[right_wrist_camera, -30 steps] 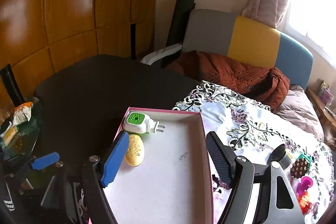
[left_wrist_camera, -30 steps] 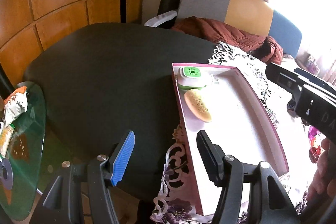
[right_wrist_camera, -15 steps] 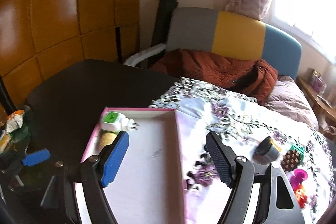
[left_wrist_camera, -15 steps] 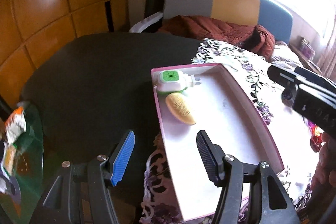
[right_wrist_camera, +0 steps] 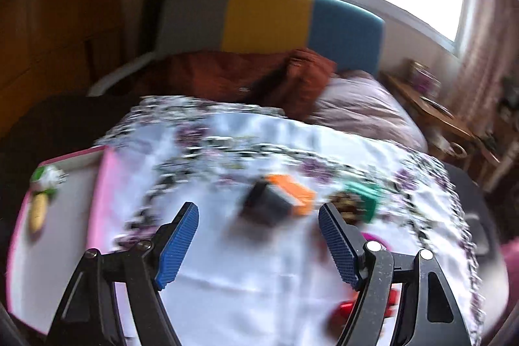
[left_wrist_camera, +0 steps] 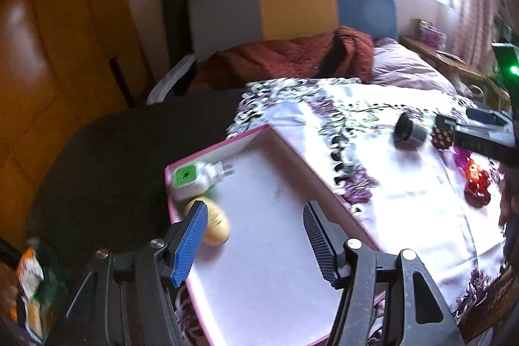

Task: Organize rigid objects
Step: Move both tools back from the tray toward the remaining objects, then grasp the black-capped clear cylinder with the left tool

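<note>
A pink-rimmed white tray (left_wrist_camera: pixel 301 167) lies on the floral cloth and holds a green-and-white plug-in device (left_wrist_camera: pixel 191 180) and a yellow oval piece (left_wrist_camera: pixel 214 219) in its far left corner. My left gripper (left_wrist_camera: pixel 253 239) is open and empty above the tray. My right gripper (right_wrist_camera: pixel 259 242) is open and empty above the cloth, right of the tray (right_wrist_camera: pixel 97 184). Just ahead of it lie a dark cylinder with an orange end (right_wrist_camera: pixel 272 203), a brown studded piece (right_wrist_camera: pixel 343 203) and a green block (right_wrist_camera: pixel 366 196). The right wrist view is blurred.
A floral tablecloth (left_wrist_camera: pixel 405 200) covers the right side of a dark round table (left_wrist_camera: pixel 113 158). Red and pink toys (left_wrist_camera: pixel 476 184) lie at the cloth's right edge. A bed with a rust blanket (left_wrist_camera: pixel 292 57) stands behind. Snack packets (left_wrist_camera: pixel 29 281) lie at the lower left.
Both grippers have swung to the right. The right gripper has left the tray and now hangs over the cloth near the loose objects. The left gripper now hangs over the tray.
</note>
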Tool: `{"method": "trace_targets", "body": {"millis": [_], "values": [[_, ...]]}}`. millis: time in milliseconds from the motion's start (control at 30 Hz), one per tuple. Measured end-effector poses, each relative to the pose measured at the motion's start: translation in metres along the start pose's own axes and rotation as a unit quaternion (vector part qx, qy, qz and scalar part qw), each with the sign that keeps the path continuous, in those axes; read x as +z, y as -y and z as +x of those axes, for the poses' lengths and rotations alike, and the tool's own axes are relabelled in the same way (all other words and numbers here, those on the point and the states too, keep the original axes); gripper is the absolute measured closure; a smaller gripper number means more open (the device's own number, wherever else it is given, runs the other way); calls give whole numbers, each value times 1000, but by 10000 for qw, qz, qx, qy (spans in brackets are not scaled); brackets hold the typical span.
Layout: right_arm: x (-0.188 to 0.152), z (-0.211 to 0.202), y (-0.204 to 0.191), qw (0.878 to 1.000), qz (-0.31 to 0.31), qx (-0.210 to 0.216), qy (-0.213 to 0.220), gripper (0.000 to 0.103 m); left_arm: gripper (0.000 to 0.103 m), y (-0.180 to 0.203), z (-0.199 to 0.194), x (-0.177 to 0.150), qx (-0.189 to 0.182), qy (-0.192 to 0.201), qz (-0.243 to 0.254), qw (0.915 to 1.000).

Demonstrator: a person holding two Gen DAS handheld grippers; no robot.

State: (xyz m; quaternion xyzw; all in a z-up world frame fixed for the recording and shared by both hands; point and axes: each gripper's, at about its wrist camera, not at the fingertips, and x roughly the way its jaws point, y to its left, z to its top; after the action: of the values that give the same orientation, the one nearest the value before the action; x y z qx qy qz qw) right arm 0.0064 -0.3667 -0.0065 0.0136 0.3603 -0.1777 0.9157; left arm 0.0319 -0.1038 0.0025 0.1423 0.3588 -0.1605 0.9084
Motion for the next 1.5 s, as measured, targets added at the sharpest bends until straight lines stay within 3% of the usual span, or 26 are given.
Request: {"method": "trace_targets", "body": {"millis": [300,467,600,833,1033,1200,1267,1500], "values": [[-4,30,99,9927,999,-644,-206,25,41,44,4,17,-201,122,541,9983],[-14,42,134,9813,1798,-510,-468,25,41,66,14,21,-316,40,750,9967],[-18,45,149,9722,2227,-418,-585,19,41,83,26,25,-457,-67,862,9952],[-27,52,166,9580,2731,-354,-804,18,41,114,50,33,-1011,-396,819,9907],[-30,52,174,9510,2959,-361,-818,17,41,142,70,43,-1455,-639,735,9846],[-30,49,178,9481,3065,-343,-769,16,40,162,92,57,-1588,-826,598,9820],[-31,46,182,9450,3178,-355,-683,16,30,172,99,63,-1721,-859,599,9795],[-34,41,194,9330,3538,-321,-569,15,18,216,127,88,-1900,-761,1008,9736]]}}
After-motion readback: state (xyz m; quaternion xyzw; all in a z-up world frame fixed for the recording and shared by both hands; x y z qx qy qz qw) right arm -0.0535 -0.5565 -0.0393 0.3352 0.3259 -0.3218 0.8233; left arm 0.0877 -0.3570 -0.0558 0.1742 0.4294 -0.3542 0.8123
